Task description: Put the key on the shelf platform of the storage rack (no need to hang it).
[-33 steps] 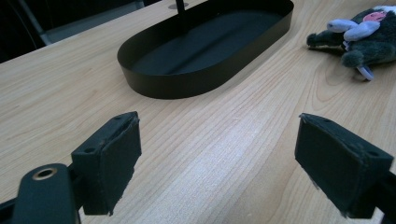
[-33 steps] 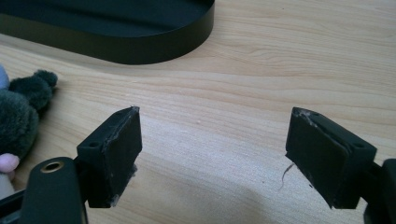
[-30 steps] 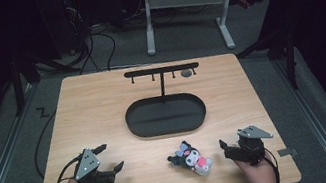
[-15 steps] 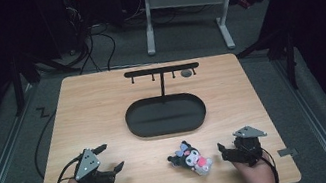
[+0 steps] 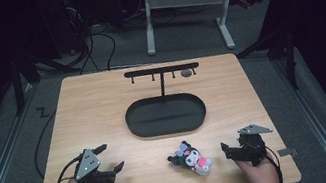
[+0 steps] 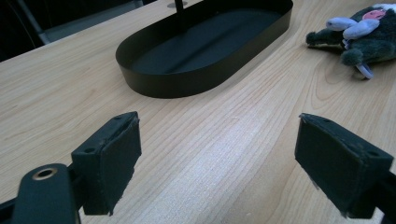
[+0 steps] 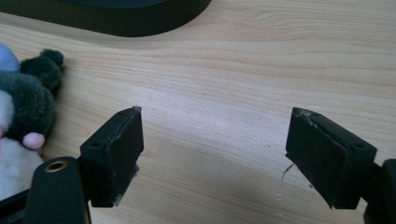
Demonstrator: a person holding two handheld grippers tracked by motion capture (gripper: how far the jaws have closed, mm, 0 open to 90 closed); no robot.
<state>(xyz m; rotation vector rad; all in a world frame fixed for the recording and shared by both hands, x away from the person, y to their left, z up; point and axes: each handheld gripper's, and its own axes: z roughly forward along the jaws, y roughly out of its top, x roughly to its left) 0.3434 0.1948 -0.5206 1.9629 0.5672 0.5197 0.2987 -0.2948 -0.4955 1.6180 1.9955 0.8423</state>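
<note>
A small plush toy [image 5: 190,157], dark with a white face and pink spots, lies on the wooden table near the front edge. My right gripper [image 5: 230,148] rests just to its right, pointing left at it; its jaws have just been closing a little and stand open over bare wood [image 7: 215,140], with the plush toy [image 7: 23,116] at the left edge. My left gripper [image 5: 113,156] sits at the front left, open with nothing between its jaws [image 6: 217,144]. It faces the black oval tray [image 6: 187,86] and the plush toy [image 6: 369,37].
The black oval tray [image 5: 131,122] sits mid-table, with a black T-shaped rack [image 5: 161,70] of hooks rising behind it; a small grey object [image 5: 187,73] hangs at its right end. Cables trail off the table's left side. A desk frame stands on the floor beyond.
The right gripper has edged slightly left toward the plush toy. The left gripper and the toy have stayed put.
</note>
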